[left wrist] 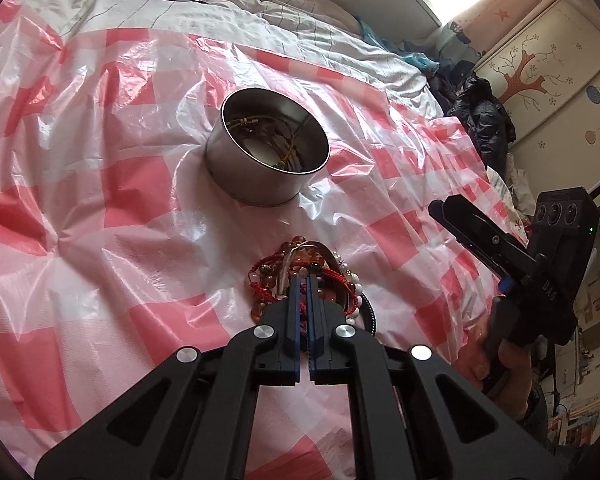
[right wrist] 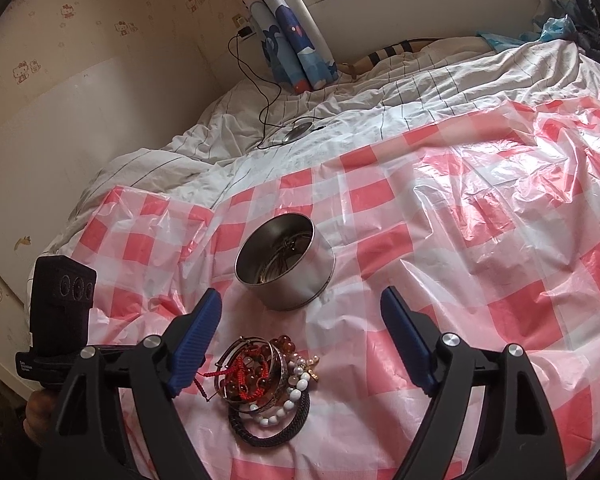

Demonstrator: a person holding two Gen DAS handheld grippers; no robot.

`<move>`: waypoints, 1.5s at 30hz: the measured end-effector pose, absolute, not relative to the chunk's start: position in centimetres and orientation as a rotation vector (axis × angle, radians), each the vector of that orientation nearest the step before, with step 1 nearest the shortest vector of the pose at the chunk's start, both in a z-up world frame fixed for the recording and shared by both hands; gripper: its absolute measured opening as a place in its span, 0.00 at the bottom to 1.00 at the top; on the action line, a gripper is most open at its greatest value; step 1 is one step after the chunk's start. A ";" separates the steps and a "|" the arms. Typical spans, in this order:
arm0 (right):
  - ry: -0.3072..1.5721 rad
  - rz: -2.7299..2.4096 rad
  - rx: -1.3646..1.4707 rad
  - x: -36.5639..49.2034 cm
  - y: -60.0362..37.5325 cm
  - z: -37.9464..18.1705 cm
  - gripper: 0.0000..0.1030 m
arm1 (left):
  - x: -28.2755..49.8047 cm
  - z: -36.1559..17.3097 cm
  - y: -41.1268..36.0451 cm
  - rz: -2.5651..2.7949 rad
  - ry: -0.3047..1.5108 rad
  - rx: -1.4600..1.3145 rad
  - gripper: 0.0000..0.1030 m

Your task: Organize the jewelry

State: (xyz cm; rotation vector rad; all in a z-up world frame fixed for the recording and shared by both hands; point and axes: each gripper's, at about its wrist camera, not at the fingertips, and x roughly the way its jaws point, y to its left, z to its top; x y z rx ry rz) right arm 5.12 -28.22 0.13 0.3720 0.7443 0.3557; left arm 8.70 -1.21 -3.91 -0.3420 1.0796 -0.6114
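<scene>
Left claw (left wrist: 303,280) seen closed in jewelry pile (left wrist: 308,276) on bed sheet (left wrist: 100,200); item gripped not told. Right claw (right wrist: 300,320) held wide, empty, above pile. Beyond, tin (left wrist: 260,172) partly filled; most pieces judged left to move.

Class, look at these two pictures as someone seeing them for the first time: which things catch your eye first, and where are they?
The pink-and-white checked plastic sheet over the bed stands out first. Near its middle stands an open round metal tin with some jewelry inside. In front of it lies a tangled jewelry pile of beads, bangles and red cord; the left claw is shut at the pile, the right claw open above it.
</scene>
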 end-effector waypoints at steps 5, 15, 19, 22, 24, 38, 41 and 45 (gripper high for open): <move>0.749 0.357 0.374 5.2 -28.2 0.1 0.77 | 8.8 -3.8 -0.1 -0.640 1.056 -0.422 0.02; 0.832 0.457 0.282 5.6 -25.1 -1.1 0.77 | 7.7 -0.5 1.4 -0.818 0.871 -0.575 0.02; 0.828 0.455 0.091 4.8 -21.9 -1.2 0.77 | 7.5 0.4 2.5 -0.859 0.808 -0.646 0.02; 0.813 0.439 -0.039 4.5 -20.1 -1.6 0.77 | 7.3 0.8 3.3 -0.855 0.783 -0.667 0.02; 0.819 0.435 -0.094 4.6 -19.3 -2.0 0.72 | 7.3 0.8 3.8 -0.855 0.774 -0.692 0.02; 0.904 0.427 -0.199 6.1 -17.4 -4.6 0.13 | 7.4 0.9 5.8 -0.822 0.760 -0.740 0.02; 0.877 0.437 -0.134 5.9 -18.3 -3.8 0.04 | 7.4 0.9 5.8 -0.815 0.761 -0.742 0.02; 0.812 0.456 -0.024 5.5 -19.9 -2.0 0.01 | 7.4 0.7 6.2 -0.805 0.762 -0.754 0.02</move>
